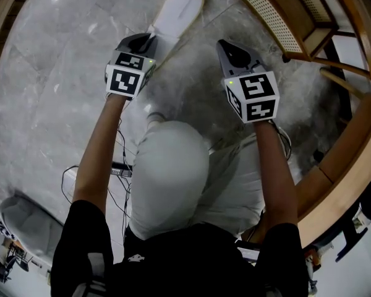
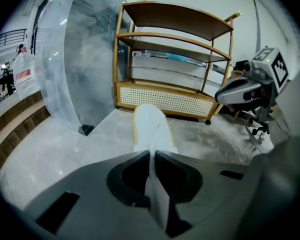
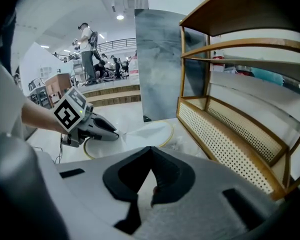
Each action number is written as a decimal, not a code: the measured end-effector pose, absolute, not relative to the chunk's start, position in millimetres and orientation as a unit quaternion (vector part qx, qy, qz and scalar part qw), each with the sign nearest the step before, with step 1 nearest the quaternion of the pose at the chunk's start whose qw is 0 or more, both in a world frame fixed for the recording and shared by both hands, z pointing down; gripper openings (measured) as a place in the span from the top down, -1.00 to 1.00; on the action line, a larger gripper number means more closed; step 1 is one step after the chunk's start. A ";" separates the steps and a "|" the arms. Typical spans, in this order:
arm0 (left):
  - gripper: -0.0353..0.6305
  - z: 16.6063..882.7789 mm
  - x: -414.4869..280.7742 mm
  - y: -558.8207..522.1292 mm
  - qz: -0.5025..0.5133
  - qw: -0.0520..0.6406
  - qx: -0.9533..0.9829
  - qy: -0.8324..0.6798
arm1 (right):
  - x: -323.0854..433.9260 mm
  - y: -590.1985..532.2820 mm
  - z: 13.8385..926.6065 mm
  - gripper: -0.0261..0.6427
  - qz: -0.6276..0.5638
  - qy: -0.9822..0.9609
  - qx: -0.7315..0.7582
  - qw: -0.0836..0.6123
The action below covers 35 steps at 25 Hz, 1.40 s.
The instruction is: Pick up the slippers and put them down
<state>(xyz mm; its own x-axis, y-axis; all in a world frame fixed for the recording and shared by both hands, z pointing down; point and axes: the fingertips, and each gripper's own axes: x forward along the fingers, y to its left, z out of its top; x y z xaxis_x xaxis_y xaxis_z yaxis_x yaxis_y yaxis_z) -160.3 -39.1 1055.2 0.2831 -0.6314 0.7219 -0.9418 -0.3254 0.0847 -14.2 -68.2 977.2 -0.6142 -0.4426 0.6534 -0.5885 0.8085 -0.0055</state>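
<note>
A wooden shelf (image 2: 170, 96) stands ahead on the marble floor (image 2: 50, 154). The white slipper (image 2: 150, 126) juts forward from the left gripper (image 2: 151, 156), which pinches its edge. The right gripper (image 3: 151, 151) is closed and empty.

The slipper (image 1: 176, 14) reached forward from between your left gripper's (image 1: 151, 39) jaws, your right gripper (image 1: 224, 45) sat apart to its right, and the shelf unit (image 1: 297, 17) stood further right on the floor (image 1: 49, 73).

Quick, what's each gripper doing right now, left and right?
Left gripper: closed on the white slipper, pinching a thin part of it.
Right gripper: closed, with nothing between its jaws.
</note>
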 end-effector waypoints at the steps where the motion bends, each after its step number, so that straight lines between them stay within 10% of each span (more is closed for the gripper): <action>1: 0.81 1062.7 -160.9 -38.0 0.300 0.263 0.756 -0.519 | -13.2 -67.2 980.9 0.95 0.111 -0.891 0.289 0.333; 35: 0.81 1173.0 -175.8 -9.6 0.292 0.334 0.723 -0.529 | -17.6 -58.8 1019.5 0.95 0.103 -0.889 0.274 0.353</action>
<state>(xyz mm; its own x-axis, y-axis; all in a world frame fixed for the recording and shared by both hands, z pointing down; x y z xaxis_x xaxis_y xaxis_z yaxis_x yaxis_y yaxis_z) -175.8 -9.6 1173.0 0.2689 -0.5704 0.7761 -0.9607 -0.2167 0.1736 -17.6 -58.8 1019.5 -0.6009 -0.4146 0.6834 -0.5600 0.8284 0.0102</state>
